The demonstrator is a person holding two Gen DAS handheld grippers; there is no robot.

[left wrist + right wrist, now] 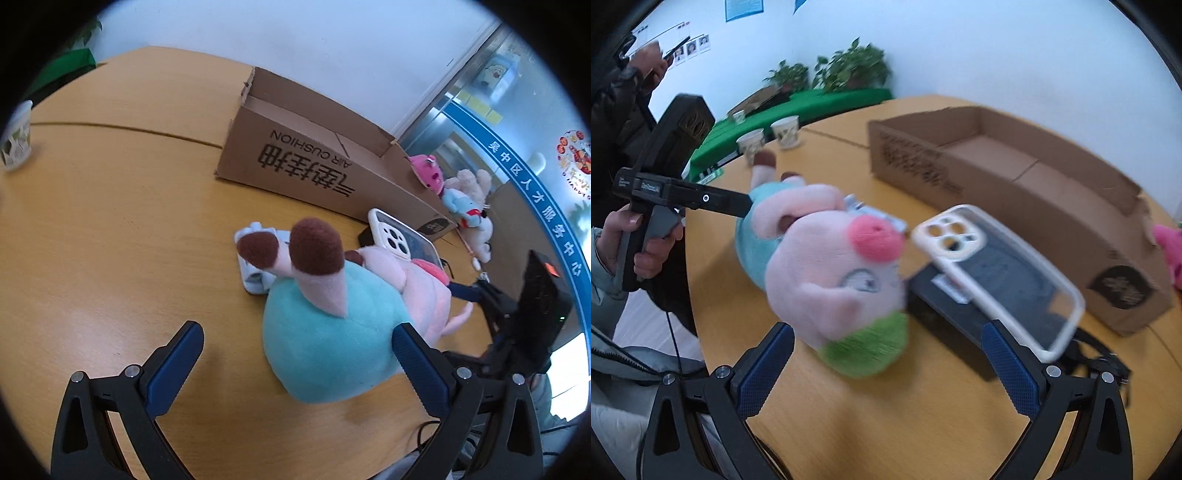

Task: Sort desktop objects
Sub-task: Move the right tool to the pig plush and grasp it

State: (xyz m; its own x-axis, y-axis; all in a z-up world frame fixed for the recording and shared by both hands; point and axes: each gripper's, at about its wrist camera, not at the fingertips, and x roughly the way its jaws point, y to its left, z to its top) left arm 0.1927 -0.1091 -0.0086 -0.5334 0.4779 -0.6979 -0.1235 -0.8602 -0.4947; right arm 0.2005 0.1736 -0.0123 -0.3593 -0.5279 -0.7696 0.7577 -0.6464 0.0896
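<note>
A plush pig [325,332] lies on the wooden table [110,258], with a teal body, a pink head and brown feet sticking up. My left gripper [299,350] is open around its teal rear, and the right finger touches the plush. My right gripper [890,350] is also open, and the pig's head [831,277] and green tuft sit just ahead of its fingers. A white-rimmed clear phone case [990,273] leans on a black box [945,317] beside the pig. Behind them stands an open cardboard box [1015,192].
A light blue gadget [255,258] lies behind the pig. Paper cups [786,131] stand near a green cloth at the far edge. Several small plush toys [465,199] lie past the box's end. A person's hand [653,236] holds the left gripper. Black cables [1100,358] trail by the black box.
</note>
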